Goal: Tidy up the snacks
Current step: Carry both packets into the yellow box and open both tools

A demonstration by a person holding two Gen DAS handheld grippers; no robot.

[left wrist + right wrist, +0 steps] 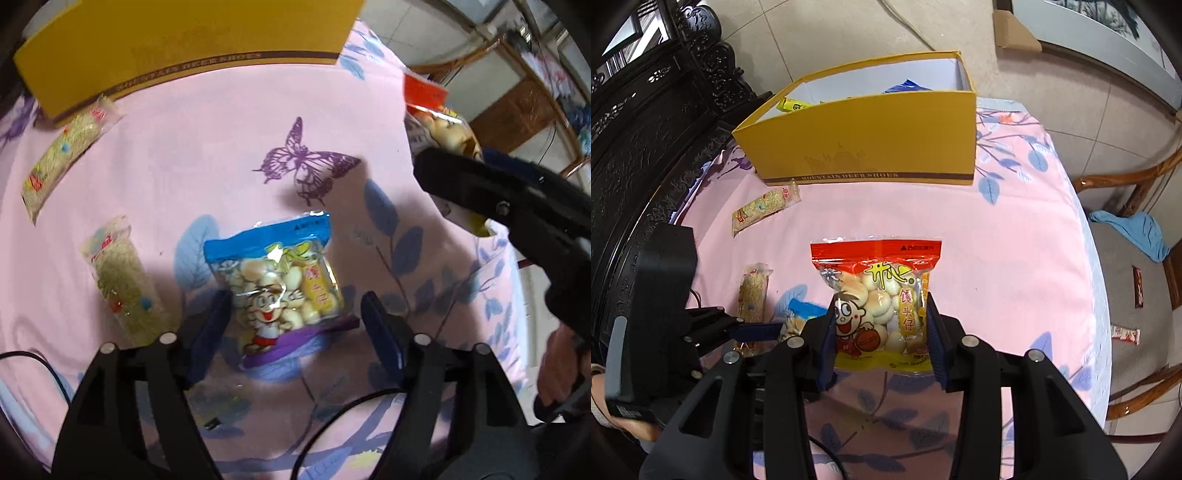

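A blue-topped bag of small buns (280, 284) lies on the pink cloth, between the fingers of my open left gripper (295, 314), which hovers over its lower half. My right gripper (881, 332) is shut on a red-topped bag of buns (879, 295) and holds it above the table; that bag also shows in the left wrist view (439, 122). A yellow shoe box (864, 140) stands open at the far side with some snacks inside. Two clear rice-crisp bars (62, 155) (125, 284) lie left of the blue bag.
The table has a pink cloth (997, 258) with leaf and butterfly prints. Dark carved furniture (646, 110) stands to the left. A wooden chair (1137, 295) with a blue cloth and small snack packets stands at the right. A black cable (332, 424) runs under my left gripper.
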